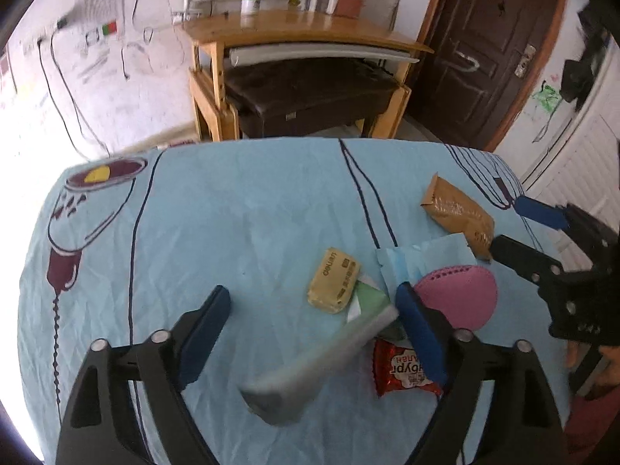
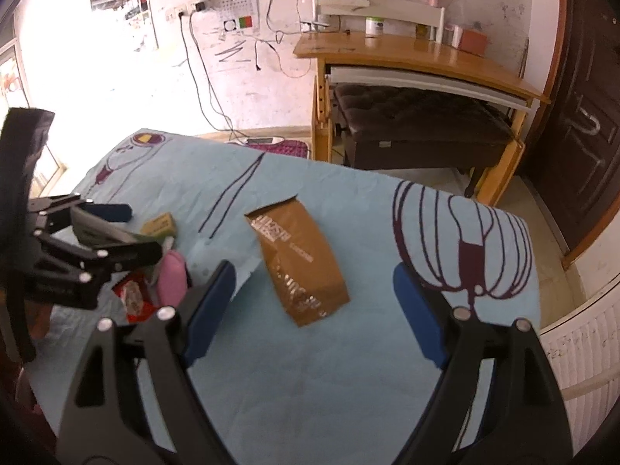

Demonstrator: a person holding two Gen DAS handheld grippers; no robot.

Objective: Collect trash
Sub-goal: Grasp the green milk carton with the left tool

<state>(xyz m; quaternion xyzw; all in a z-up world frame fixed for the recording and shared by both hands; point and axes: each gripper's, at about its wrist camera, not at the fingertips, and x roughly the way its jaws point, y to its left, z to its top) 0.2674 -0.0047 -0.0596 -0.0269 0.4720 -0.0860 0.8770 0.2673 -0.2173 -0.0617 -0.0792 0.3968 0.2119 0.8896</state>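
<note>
**Trash scattered on the blue sheet, both grippers spread wide**

The trash lies on a tabletop point(image 1: 232, 209) covered by a light blue printed sheet, most of it gathered toward the near right part. The left gripper point(image 1: 314, 333) hangs over that cluster with its blue-padded fingers spread wide. A blurred grey-green wrapper point(image 1: 321, 360) sits between the fingers, its upper end near the right finger, but I cannot tell whether it touches either pad; the gripper is released, not clamped on it.

Just past that wrapper lies a small yellow packet point(image 1: 335, 281) with dark lettering. Tucked at the gripper's right finger is a red snack wrapper point(image 1: 403, 372), partly hidden by the finger. Beside it is a pink perforated pad point(image 1: 457, 294), which overlaps a crumpled pale blue paper point(image 1: 422, 255).

Farther toward the right edge of the tabletop lies a brown paper bag point(image 2: 300, 263), flat and angled, apart from the cluster. The right gripper point(image 2: 314, 302) hovers over it with fingers wide apart, one on each side of the bag's near end and neither touching it; it grips nothing.

Beyond the far edge of the tabletop stands a wooden desk point(image 2: 418, 58) with a dark padded bench point(image 2: 418, 124) pushed under it, and a dark brown door point(image 1: 488, 50) to the right.
</note>
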